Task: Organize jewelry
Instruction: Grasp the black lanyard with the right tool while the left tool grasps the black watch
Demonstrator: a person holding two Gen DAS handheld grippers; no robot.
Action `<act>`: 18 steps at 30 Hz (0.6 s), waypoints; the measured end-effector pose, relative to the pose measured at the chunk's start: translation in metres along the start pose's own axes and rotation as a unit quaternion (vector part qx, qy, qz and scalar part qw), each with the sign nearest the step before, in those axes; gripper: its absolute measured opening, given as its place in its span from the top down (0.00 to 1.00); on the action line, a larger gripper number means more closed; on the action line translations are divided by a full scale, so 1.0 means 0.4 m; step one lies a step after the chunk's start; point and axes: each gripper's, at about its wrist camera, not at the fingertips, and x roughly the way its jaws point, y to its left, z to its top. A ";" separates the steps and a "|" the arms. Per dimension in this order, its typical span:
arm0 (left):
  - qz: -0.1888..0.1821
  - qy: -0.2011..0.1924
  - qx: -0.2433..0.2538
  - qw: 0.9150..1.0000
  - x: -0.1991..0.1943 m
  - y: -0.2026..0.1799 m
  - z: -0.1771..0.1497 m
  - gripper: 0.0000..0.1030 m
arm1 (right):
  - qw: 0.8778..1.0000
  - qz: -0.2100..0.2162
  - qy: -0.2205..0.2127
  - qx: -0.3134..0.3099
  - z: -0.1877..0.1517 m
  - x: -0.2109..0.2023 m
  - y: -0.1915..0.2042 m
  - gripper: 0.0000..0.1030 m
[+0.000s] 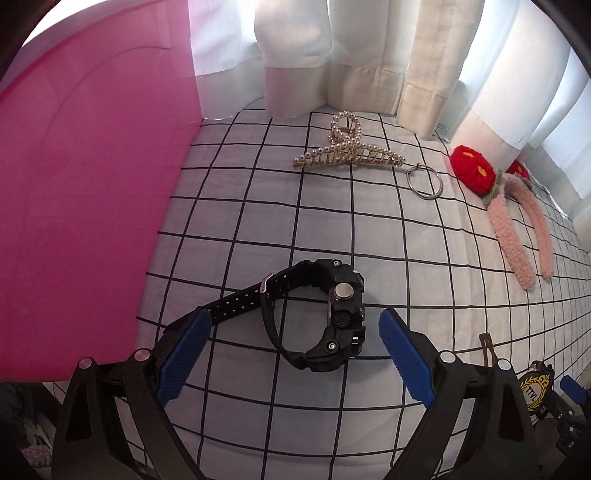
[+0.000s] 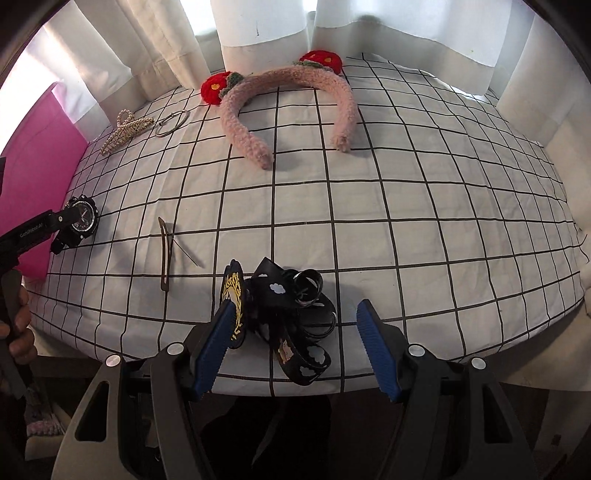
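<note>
A black wristwatch (image 1: 325, 314) lies on the checked cloth (image 1: 258, 206) between the blue pads of my open left gripper (image 1: 295, 332); it also shows in the right wrist view (image 2: 79, 221). My right gripper (image 2: 291, 325) is open around a black bow hair clip with cloud prints (image 2: 291, 314) and a black-and-gold badge (image 2: 234, 306) by its left pad. A pearl claw clip (image 1: 347, 151) and a metal ring (image 1: 424, 182) lie farther back.
A pink box (image 1: 81, 203) stands left of the watch. A pink fuzzy headband with red flowers (image 2: 288, 107) lies at the back. A brown snap hair clip (image 2: 165, 254) lies on the cloth. White curtains (image 2: 258, 33) hang behind the table.
</note>
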 end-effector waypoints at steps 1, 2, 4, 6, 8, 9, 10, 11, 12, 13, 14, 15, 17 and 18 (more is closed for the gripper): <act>-0.001 0.002 0.000 1.000 0.003 -0.001 0.002 0.12 | 1.000 0.000 0.000 0.001 -0.001 0.000 -0.003 0.37; 0.002 0.004 0.002 1.000 0.009 -0.004 0.005 0.12 | 1.000 -0.001 0.000 0.003 -0.003 0.000 -0.006 0.37; 0.009 0.008 0.008 1.000 0.027 -0.010 0.005 0.12 | 1.000 0.000 0.001 0.007 -0.005 0.003 -0.010 0.37; 0.014 0.014 0.008 1.000 0.043 -0.011 0.002 0.12 | 1.000 0.001 0.003 0.008 -0.006 0.006 -0.012 0.37; 0.014 0.017 0.007 1.000 0.053 -0.009 -0.002 0.12 | 1.000 0.001 0.003 0.005 -0.007 0.007 -0.010 0.37; 0.014 0.018 0.008 1.000 0.056 -0.010 -0.004 0.12 | 1.000 0.002 0.003 0.004 -0.007 0.007 -0.008 0.37; 0.016 0.018 0.011 1.000 0.059 -0.011 -0.008 0.12 | 1.000 0.004 0.003 0.002 -0.009 0.007 -0.006 0.37; 0.018 0.018 0.014 1.000 0.061 -0.013 -0.013 0.12 | 1.000 0.005 0.004 -0.002 -0.011 0.009 -0.002 0.37; 0.019 0.017 0.016 1.000 0.066 -0.013 -0.015 0.12 | 1.000 0.004 0.005 -0.005 -0.012 0.010 0.001 0.37; 0.019 0.019 0.017 1.000 0.068 -0.015 -0.017 0.12 | 1.000 0.005 0.007 -0.008 -0.014 0.013 0.004 0.37; 0.019 0.020 0.016 0.999 0.070 -0.015 -0.017 0.12 | 1.000 0.008 0.009 -0.010 -0.016 0.016 0.007 0.37; 0.018 0.020 0.016 1.000 0.070 -0.015 -0.019 0.12 | 1.000 0.010 0.012 -0.012 -0.017 0.020 0.010 0.37; 0.019 0.021 0.018 0.999 0.073 -0.017 -0.020 0.12 | 1.000 0.013 0.019 -0.018 -0.017 0.030 0.017 0.37; 0.020 0.021 0.019 0.999 0.077 -0.020 -0.019 0.12 | 0.999 0.017 0.022 -0.019 -0.017 0.036 0.020 0.37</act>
